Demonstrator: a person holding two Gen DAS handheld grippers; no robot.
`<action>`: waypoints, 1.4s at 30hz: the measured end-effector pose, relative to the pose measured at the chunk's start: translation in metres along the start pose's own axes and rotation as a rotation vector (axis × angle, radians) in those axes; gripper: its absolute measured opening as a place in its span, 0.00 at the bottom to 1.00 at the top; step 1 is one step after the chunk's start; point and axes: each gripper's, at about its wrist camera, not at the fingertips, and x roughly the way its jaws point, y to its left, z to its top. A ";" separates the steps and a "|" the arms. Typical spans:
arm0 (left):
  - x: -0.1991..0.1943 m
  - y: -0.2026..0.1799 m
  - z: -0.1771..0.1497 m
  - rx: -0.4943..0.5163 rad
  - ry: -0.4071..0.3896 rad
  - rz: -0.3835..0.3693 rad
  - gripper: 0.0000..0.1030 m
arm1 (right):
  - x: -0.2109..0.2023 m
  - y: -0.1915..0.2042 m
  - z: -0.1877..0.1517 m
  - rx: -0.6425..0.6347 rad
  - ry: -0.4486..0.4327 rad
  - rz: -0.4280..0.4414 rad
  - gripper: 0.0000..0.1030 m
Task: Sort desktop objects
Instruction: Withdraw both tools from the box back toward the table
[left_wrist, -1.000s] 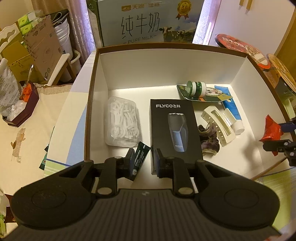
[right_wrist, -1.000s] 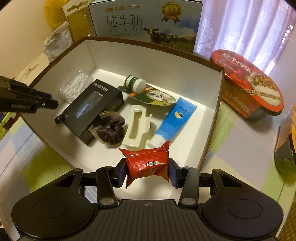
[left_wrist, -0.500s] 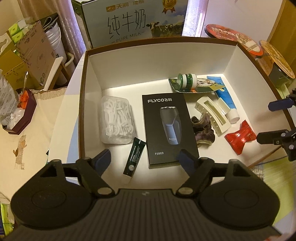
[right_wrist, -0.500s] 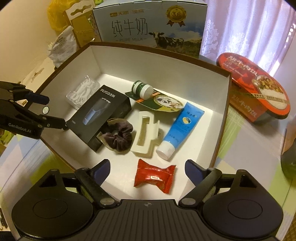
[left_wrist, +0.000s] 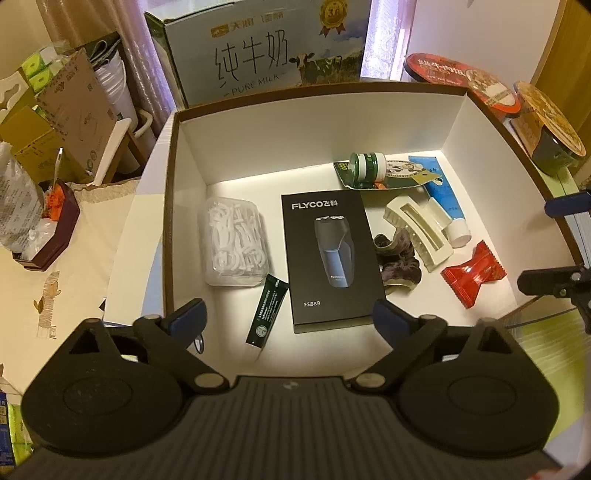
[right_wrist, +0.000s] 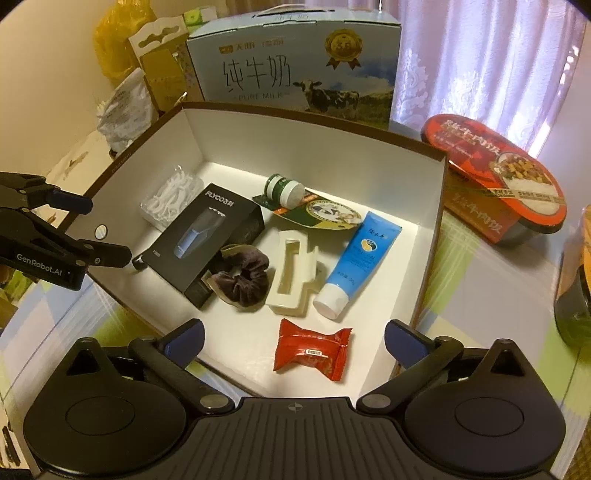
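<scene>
Left gripper (left_wrist: 288, 319) jaws opening, released, green tube (left_wrist: 266, 311) lying between them in the box (left_wrist: 314, 122); right gripper (right_wrist: 293, 338) opening, candy (right_wrist: 311, 349) lying free between its jaws.

The worktop (right_wrist: 476, 280), covered in a checked cloth, carries the open sorting box (right_wrist: 439, 221), a milk carton (right_wrist: 295, 66) and a lidded meal bowl (right_wrist: 498, 181).

green tube (right_wrist: 137, 263): in the right wrist view only its white end shows past the shaver box (right_wrist: 207, 240); the rest is hidden.
scrunchie (left_wrist: 397, 260): partly covered by the cream hair clip (left_wrist: 417, 232) in the left wrist view.
right gripper (left_wrist: 565, 251): cut off by the left wrist view's right edge.
green sachet (right_wrist: 317, 214): print too small to read.
dark bowl (right_wrist: 574, 295): cut by the right edge.
</scene>
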 end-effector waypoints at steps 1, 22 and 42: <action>-0.002 0.000 0.000 -0.001 -0.003 0.002 0.93 | -0.001 0.001 -0.001 0.001 -0.002 0.000 0.98; -0.056 -0.012 -0.018 -0.008 -0.087 0.000 0.94 | -0.050 0.024 -0.021 0.018 -0.097 0.017 0.98; -0.128 -0.030 -0.064 -0.038 -0.180 -0.006 0.96 | -0.110 0.058 -0.067 0.073 -0.229 0.055 0.98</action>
